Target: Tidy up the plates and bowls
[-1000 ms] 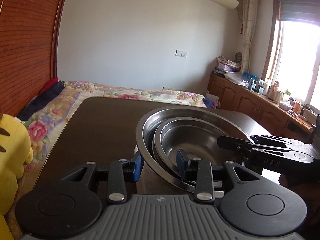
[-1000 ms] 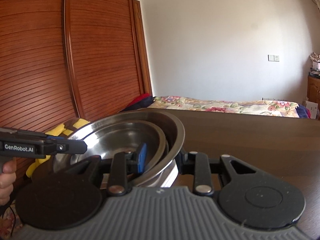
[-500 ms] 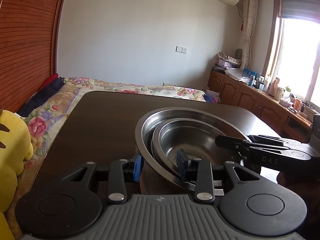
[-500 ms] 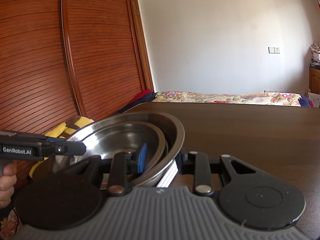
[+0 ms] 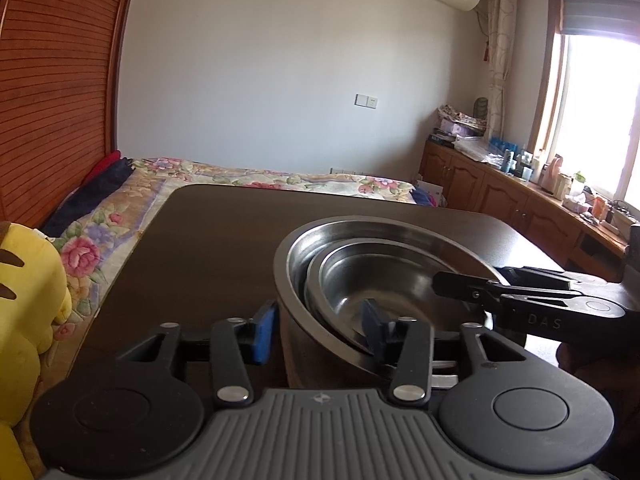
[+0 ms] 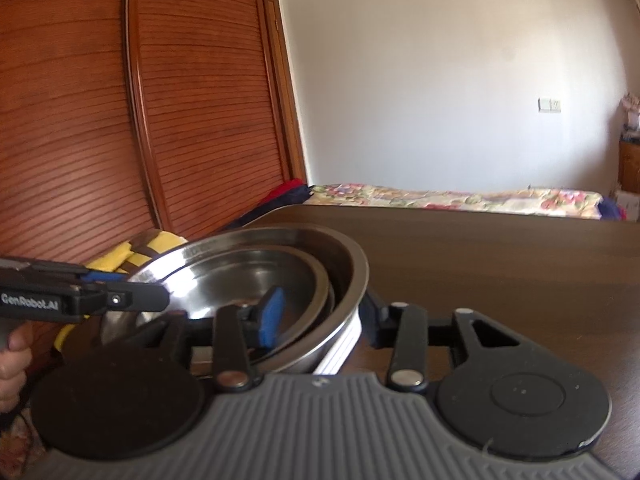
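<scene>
Left wrist view: the left gripper (image 5: pixel 318 326) straddles the near wall of the big bowl (image 5: pixel 298 280), one blue pad (image 5: pixel 265 330) outside and one inside, jaws parted; whether they pinch the wall I cannot tell. A smaller bowl (image 5: pixel 384 280) nests inside, above the table (image 5: pixel 224 240).

Right wrist view: the right gripper (image 6: pixel 320 316) straddles the big bowl's (image 6: pixel 352 276) opposite wall the same way, grip equally unclear. White plates (image 6: pixel 340 348) sit underneath.

Steel bowls (image 5: pixel 372 276): two nested, perhaps third beneath. Grippers: two. Table (image 5: pixel 224 248): one. Yellow plush toy (image 5: pixel 24 280): one.
</scene>
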The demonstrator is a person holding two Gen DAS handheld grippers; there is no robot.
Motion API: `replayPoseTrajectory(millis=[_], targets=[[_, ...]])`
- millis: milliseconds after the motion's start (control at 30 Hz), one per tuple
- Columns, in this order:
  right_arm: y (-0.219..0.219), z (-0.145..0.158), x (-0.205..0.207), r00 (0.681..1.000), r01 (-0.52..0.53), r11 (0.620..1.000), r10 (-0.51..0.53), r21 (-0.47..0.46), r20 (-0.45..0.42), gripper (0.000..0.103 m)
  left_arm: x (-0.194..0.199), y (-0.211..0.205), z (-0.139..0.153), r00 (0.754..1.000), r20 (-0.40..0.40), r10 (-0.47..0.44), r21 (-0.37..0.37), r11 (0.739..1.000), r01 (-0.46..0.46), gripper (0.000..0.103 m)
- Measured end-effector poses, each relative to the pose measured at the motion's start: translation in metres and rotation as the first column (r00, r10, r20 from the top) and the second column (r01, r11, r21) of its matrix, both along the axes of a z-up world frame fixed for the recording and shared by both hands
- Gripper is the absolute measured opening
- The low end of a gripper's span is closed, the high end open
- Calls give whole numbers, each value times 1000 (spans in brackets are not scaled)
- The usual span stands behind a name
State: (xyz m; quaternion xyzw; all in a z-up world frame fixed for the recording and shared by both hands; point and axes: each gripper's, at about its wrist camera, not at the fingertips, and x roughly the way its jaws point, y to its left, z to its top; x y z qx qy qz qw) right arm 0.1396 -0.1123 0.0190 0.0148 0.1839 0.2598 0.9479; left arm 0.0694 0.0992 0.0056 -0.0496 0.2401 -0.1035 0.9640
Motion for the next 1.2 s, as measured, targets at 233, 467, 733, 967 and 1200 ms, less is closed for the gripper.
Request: replayPoseTrajectory(millis=[233,467,733,967,1200], targets=[[-10,9,-10,998,58,998,-58,-9,38,66,-6,-1,7,999,27,40,25,999,-41,71],[-30,24,-28,988,127,992,-127,5,88,71,-22,-12,24,995,92,48,56,997,-53,82],[-49,41,-47,975,174,984,-176,27,139,87,-42,-30,45,987,154,39,72,996,-51,95],[-63,48,-61,966,195,980,-199,44,167,103,-58,-46,51,984,174,43,67,996,-55,103],[-76,49,-69,959,240,970,-243,38,146,103,-71,-67,52,983,179,32,79,996,-47,103]])
